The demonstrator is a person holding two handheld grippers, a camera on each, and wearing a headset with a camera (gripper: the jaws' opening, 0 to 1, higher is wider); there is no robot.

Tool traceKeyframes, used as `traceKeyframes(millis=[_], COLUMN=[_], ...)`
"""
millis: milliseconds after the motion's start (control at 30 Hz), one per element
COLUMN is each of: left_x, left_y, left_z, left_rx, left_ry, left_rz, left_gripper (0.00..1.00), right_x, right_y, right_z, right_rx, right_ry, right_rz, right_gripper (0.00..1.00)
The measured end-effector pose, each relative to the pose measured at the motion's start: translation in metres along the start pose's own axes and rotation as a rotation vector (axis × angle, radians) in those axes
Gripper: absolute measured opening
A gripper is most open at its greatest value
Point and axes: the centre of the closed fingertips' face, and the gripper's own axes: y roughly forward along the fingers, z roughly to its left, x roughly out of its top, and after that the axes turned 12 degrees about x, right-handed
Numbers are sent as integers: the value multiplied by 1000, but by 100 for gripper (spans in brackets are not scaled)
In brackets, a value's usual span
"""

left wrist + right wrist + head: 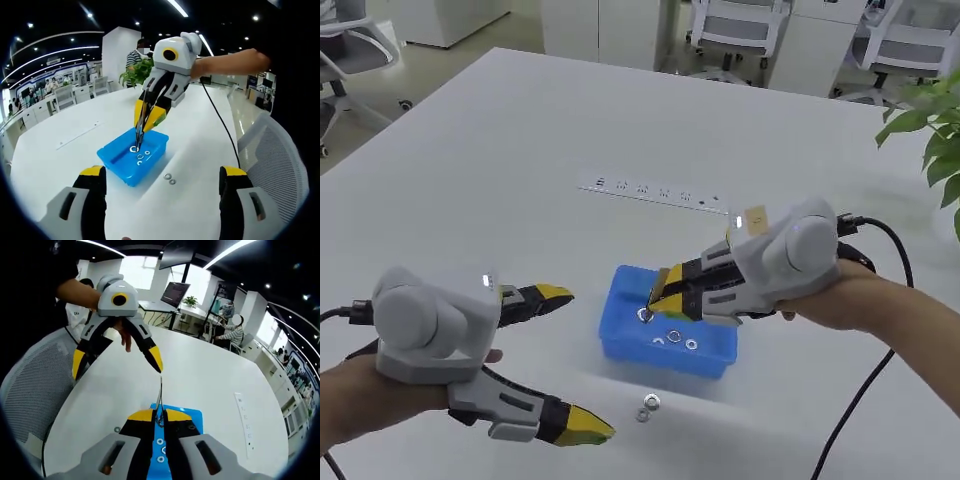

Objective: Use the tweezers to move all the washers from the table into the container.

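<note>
The right gripper (667, 290) has its jaws squeezed tight on the tweezers (138, 136). The tweezers point down into the blue container (650, 357), and their tips are right at one washer (645, 316). A few more washers (673, 336) lie inside it. Two loose washers (652, 402) sit side by side on the white desk (500, 160), just on the near side of the container. The left gripper (582, 362) is to the left of the container, with its jaws spread wide and nothing in them.

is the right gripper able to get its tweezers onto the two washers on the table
Probably yes: the two washers lie uncovered on the table beside the container, and the right gripper holds the tweezers over the container close by.
</note>
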Motion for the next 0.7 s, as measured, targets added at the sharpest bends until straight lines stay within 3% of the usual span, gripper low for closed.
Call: traceKeyframes(millis=[267, 700], left_x=[1, 1], left_y=[0, 2], left_z=[11, 18], left_rx=[11, 12], left_ry=[0, -6], left_rz=[-5, -6], left_gripper=[99, 99], right_x=[-14, -39], right_y=[9, 23], right_z=[-13, -28], right_rx=[0, 7], right_ry=[3, 40], right_rz=[24, 41], right_gripper=[7, 7])
